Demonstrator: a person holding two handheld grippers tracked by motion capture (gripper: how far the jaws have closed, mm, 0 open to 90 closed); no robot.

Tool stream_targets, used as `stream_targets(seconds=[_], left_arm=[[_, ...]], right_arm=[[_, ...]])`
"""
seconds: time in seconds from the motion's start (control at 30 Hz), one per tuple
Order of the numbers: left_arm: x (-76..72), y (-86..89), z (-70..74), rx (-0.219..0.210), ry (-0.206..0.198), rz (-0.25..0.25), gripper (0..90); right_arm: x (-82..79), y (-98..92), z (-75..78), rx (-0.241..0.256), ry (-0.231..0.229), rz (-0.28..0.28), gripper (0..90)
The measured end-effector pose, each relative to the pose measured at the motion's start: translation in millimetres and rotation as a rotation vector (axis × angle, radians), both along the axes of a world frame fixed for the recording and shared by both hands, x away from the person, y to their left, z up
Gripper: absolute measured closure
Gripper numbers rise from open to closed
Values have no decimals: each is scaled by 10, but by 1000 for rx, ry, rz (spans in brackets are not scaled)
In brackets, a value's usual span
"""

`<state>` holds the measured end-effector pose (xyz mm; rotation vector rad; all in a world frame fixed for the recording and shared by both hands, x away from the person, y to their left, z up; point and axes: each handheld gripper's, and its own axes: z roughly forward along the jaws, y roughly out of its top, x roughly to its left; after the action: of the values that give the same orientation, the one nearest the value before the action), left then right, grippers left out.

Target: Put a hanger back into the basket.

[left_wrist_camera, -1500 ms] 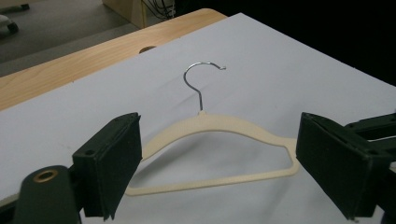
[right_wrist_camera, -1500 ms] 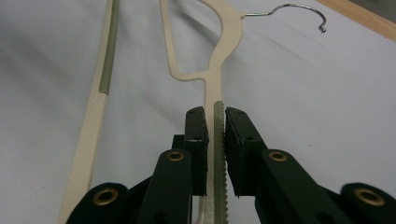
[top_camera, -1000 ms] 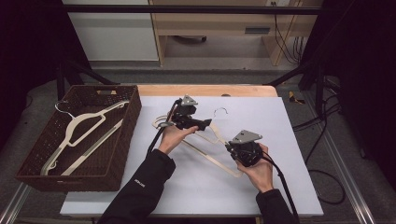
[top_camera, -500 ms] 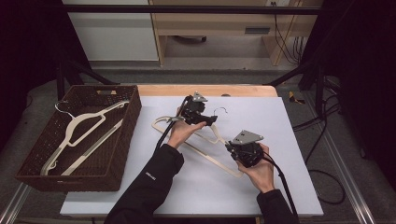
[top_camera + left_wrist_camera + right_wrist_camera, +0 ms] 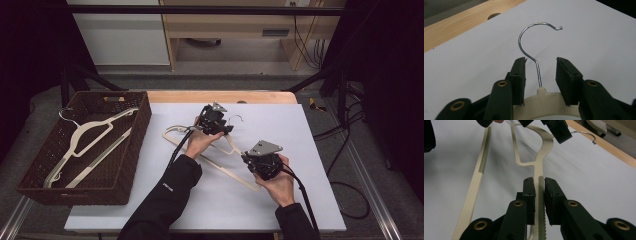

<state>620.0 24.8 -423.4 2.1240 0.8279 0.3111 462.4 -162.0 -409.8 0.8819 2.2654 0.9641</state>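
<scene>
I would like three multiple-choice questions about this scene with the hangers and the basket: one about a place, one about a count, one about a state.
1. Where is the basket?
A. At the table's left end
B. At the table's right end
C. On the floor

2. How many hangers lie in the basket?
A. None
B. One
C. Three

3. How does the right hand-held gripper stand?
A. Wide open above the table
B. Shut on the table hanger's arm
C. Shut on the metal hook

Answers:
1. A, since the high view shows the basket beside the white table top on the left.
2. B, since one cream basket hanger rests inside it.
3. B, since in the right gripper view its jaws press on both sides of the table hanger; the left hand-held gripper is open around the hook.
</scene>
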Motion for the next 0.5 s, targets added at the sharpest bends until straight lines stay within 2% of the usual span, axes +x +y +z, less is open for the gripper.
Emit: stream_targets(seconds=[0.23,0.3,0.5], left_arm=[[13,3,-26,0,11,-1,796],[9,9,-22,-11,13,6,844],[8,25,-5,-6,30,2,871]], right_arm=[[-5,-2,0,3,0,7,800],[-7,-4,0,3,1,7,800],[-15,-10,-2,6,2,12,799]])
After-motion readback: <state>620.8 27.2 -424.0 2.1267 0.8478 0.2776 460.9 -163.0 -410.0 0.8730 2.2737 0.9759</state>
